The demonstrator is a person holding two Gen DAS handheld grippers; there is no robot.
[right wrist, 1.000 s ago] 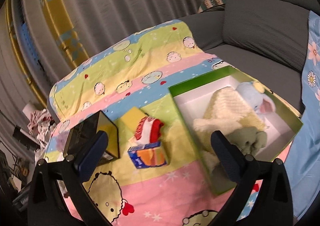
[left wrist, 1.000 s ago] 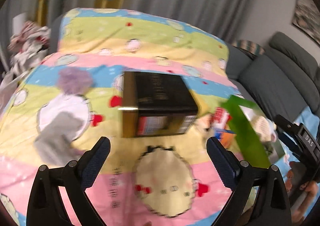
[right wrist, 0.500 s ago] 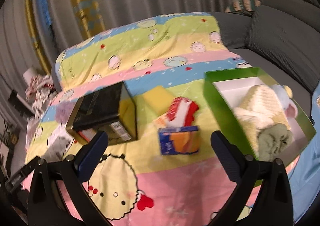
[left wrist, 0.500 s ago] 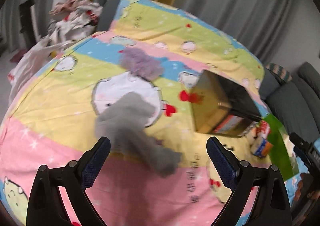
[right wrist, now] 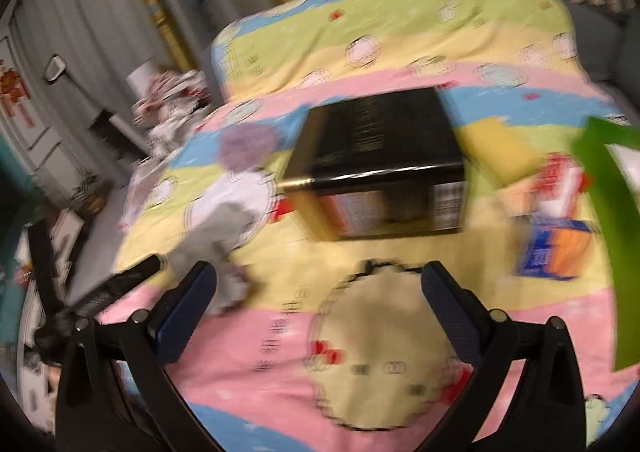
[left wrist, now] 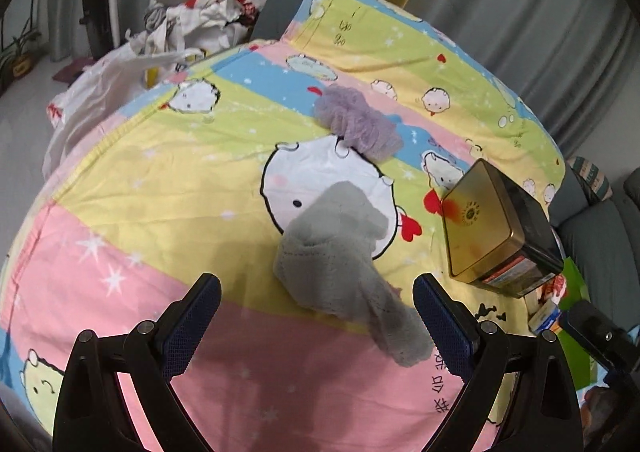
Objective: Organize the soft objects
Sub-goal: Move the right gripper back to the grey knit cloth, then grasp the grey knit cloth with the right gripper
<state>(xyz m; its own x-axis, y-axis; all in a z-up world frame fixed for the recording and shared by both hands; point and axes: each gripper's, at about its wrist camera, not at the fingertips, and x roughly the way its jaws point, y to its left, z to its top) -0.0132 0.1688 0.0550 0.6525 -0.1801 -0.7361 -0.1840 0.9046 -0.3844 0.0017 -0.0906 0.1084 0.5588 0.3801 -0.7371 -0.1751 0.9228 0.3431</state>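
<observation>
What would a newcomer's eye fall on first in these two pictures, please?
Probably the bright striped cartoon sheet that covers everything. Next, the grey cloth lying crumpled just ahead of the open left gripper, with a purple scrunchie beyond it. To the right stands a black and gold tin.

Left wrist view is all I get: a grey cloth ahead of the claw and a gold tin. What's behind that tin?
Observer: A yellow block lies just beyond the tin, in the right wrist view.
Operator: Anything else there?
Observer: A red-and-white packet beside a blue-and-orange pack; blur hides details.
Operator: Is the other claw holding anything?
Observer: No, the right claw is open and empty above the quilt.
</observation>
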